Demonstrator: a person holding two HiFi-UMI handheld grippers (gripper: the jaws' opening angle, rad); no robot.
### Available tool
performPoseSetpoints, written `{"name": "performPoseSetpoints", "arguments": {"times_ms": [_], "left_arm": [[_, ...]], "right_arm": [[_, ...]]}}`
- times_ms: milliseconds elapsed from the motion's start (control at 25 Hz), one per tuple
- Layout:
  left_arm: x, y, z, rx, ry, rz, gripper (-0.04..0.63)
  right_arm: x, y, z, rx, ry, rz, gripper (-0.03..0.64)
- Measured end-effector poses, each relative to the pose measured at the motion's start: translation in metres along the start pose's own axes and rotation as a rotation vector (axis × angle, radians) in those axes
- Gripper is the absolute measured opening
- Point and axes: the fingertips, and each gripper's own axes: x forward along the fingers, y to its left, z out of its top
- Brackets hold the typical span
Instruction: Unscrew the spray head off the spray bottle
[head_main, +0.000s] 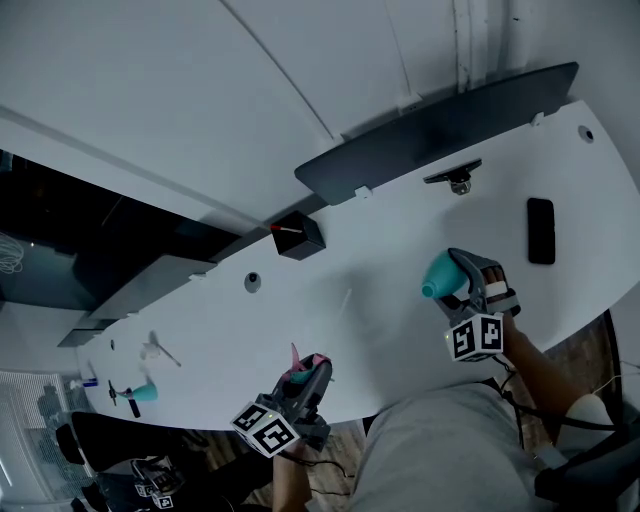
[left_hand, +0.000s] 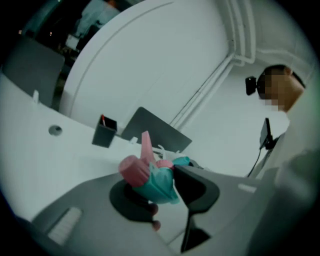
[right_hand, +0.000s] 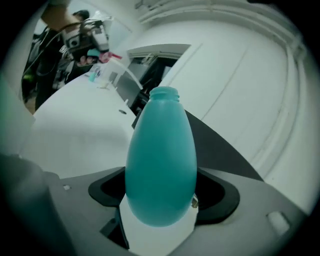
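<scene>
Two claws up, one thing in each. Clamped in the left claw (left_hand: 162, 192): one pink-and-teal spray head (left_hand: 150, 175), off its bottle, held just above the near edge of the counter (head_main: 380, 260). Gripped round the belly in the right claw (right_hand: 160, 195): one teal spray bottle (right_hand: 160, 165), neck bare and open, raised over the counter's right side. Well apart, those two. Lying on the counter: one black phone (head_main: 540, 230) far right, one black pen pot (head_main: 300, 237), one long dark panel (head_main: 430, 135), one round grommet (head_main: 252, 282).
</scene>
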Motion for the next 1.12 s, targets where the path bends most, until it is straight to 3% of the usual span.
{"name": "performPoseSetpoints", "arguments": {"times_ms": [160,240,320,640,840,1120], "left_arm": [[-0.004,0.016,0.01,0.101,-0.1,0.154,0.127],[0.007,0.013,0.007,0.109,-0.106,0.154,0.127],[0.018,0.007,0.003,0.088,-0.12,0.122,0.126],[0.037,-0.009,0.009,0.063,-0.18,0.147,0.126],[0.033,-0.01,0.001,0.054,-0.209,0.177,0.127],[0.015,-0.026,-0.02,0.099,-0.241,0.18,0.127]], "right_arm": [[-0.011,-0.002,0.005,0.412,-0.069,0.051,0.411],[-0.015,-0.002,0.014,0.607,-0.112,0.08,0.411],[-0.02,-0.003,0.023,0.711,-0.158,0.086,0.413],[-0.042,-0.011,0.051,0.78,-0.262,0.091,0.413],[-0.054,-0.005,0.07,0.782,-0.308,0.119,0.413],[-0.099,0.014,0.114,0.732,-0.337,0.115,0.414]]}}
